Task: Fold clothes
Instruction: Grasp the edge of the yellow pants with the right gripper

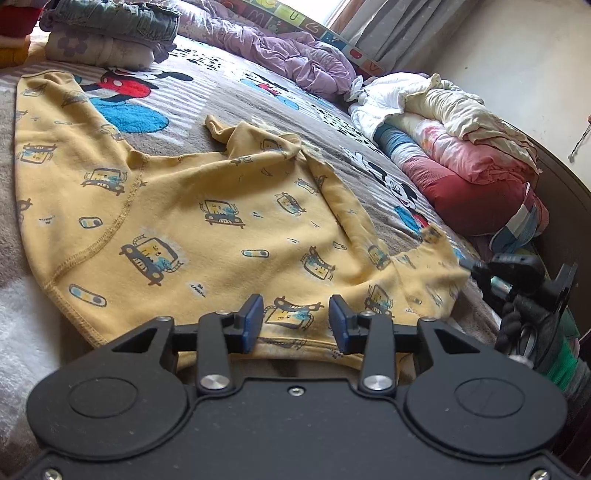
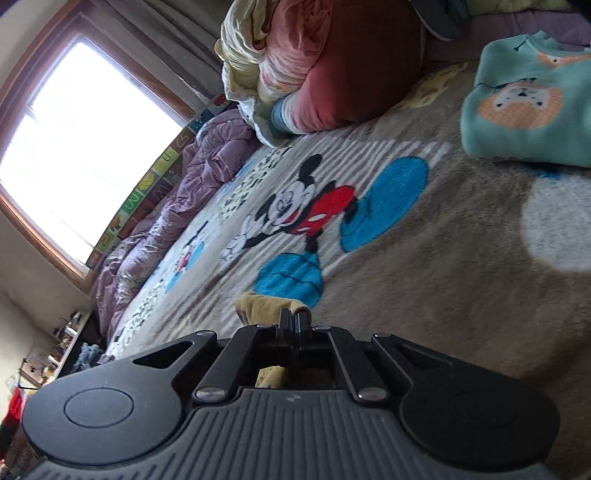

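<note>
Yellow garment spread on bed blanket, no fold visible yet. Right gripper clamped on yellow corner. Left gripper jaws apart over near hem, gripping nothing. Folded stack behind; folding mostly left.

window bright, wood-framed | curtains grey | wall pale | bed blanket cartoon-printed

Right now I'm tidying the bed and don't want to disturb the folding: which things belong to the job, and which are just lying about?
In the job:
- yellow printed garment, spread on the blanket
- right gripper, jaws shut on a yellow edge
- left gripper, jaws apart over the hem

Lying about:
- folded stack
- teal folded top
- purple quilt
- rolled bedding
</note>
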`<state>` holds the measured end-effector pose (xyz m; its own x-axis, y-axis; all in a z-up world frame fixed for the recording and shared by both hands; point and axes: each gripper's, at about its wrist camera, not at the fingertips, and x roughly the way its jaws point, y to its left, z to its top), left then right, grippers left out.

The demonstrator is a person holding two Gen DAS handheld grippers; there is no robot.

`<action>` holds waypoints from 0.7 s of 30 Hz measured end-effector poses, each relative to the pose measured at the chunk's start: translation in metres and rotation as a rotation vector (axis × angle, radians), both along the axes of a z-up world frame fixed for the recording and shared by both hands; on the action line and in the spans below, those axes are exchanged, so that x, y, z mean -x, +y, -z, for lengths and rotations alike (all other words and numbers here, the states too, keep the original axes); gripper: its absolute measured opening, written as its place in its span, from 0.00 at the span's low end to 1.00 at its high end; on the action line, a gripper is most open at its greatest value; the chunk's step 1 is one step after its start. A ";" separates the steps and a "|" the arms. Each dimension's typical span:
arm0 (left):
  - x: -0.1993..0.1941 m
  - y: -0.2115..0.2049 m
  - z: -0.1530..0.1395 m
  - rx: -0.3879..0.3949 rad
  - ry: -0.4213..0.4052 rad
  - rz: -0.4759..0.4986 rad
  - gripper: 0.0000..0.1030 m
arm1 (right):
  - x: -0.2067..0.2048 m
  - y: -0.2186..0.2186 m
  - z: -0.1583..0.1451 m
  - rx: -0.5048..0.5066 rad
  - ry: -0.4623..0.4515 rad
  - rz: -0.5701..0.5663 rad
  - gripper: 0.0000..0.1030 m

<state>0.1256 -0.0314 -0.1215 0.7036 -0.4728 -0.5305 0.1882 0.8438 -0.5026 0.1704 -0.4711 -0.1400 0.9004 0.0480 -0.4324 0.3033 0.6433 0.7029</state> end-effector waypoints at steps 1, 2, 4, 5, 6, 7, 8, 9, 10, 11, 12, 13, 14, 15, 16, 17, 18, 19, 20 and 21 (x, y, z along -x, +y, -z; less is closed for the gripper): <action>0.000 0.000 0.000 0.000 0.000 -0.001 0.36 | 0.003 -0.002 0.004 -0.001 0.015 0.004 0.03; 0.000 0.000 -0.001 0.001 -0.001 -0.001 0.36 | 0.006 -0.003 0.008 -0.013 0.026 0.002 0.04; 0.001 0.000 -0.001 -0.001 -0.003 0.001 0.37 | 0.013 -0.008 0.018 -0.063 0.028 0.003 0.06; 0.001 -0.001 0.000 -0.003 -0.003 0.002 0.37 | 0.015 -0.011 0.023 -0.102 0.017 0.010 0.06; 0.001 -0.002 0.000 -0.005 -0.003 0.004 0.37 | 0.017 -0.015 0.028 -0.158 -0.003 0.021 0.07; 0.000 -0.002 0.000 -0.007 -0.004 0.005 0.38 | 0.018 -0.018 0.033 -0.212 -0.024 0.035 0.08; 0.000 -0.003 0.000 -0.008 -0.004 0.006 0.38 | 0.018 -0.021 0.038 -0.265 -0.045 0.048 0.08; 0.000 -0.003 0.000 -0.008 -0.004 0.007 0.38 | 0.017 -0.023 0.040 -0.302 -0.060 0.058 0.09; -0.001 -0.003 0.000 -0.008 -0.003 0.007 0.38 | 0.015 -0.023 0.041 -0.317 -0.069 0.066 0.09; -0.001 -0.003 0.001 -0.008 -0.001 0.006 0.38 | 0.012 -0.022 0.041 -0.332 -0.078 0.073 0.09; -0.002 -0.003 0.001 -0.006 0.000 0.006 0.38 | 0.010 -0.021 0.039 -0.326 -0.089 0.081 0.09; -0.003 -0.003 0.001 -0.005 0.001 0.006 0.38 | 0.009 -0.017 0.033 -0.293 -0.103 0.091 0.11; -0.003 -0.003 0.001 -0.004 0.002 0.006 0.38 | 0.007 -0.009 0.024 -0.214 -0.107 0.085 0.11; -0.004 -0.003 0.002 -0.003 0.002 0.006 0.38 | 0.004 0.005 0.010 -0.072 -0.100 0.058 0.11; -0.004 -0.003 0.002 -0.002 0.003 0.006 0.38 | 0.001 0.018 -0.004 0.069 -0.093 0.031 0.09; -0.004 -0.003 0.002 0.000 0.004 0.005 0.38 | -0.003 0.032 -0.018 0.210 -0.085 0.004 0.09; -0.004 -0.003 0.002 0.003 0.005 0.005 0.38 | -0.005 0.049 -0.033 0.369 -0.079 -0.035 0.09; -0.005 -0.002 0.002 0.006 0.006 0.005 0.38 | -0.005 0.073 -0.043 0.558 -0.079 -0.101 0.09; -0.005 -0.002 0.002 0.009 0.007 0.006 0.38 | -0.003 0.100 -0.049 0.755 -0.086 -0.182 0.09; -0.006 -0.001 0.002 0.012 0.009 0.005 0.38 | -0.001 0.125 -0.052 0.930 -0.096 -0.271 0.08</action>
<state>0.1311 -0.0329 -0.1238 0.6964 -0.4830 -0.5308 0.1884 0.8367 -0.5142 0.1716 -0.3458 -0.0878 0.9425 -0.0652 -0.3278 0.0315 0.9937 -0.1072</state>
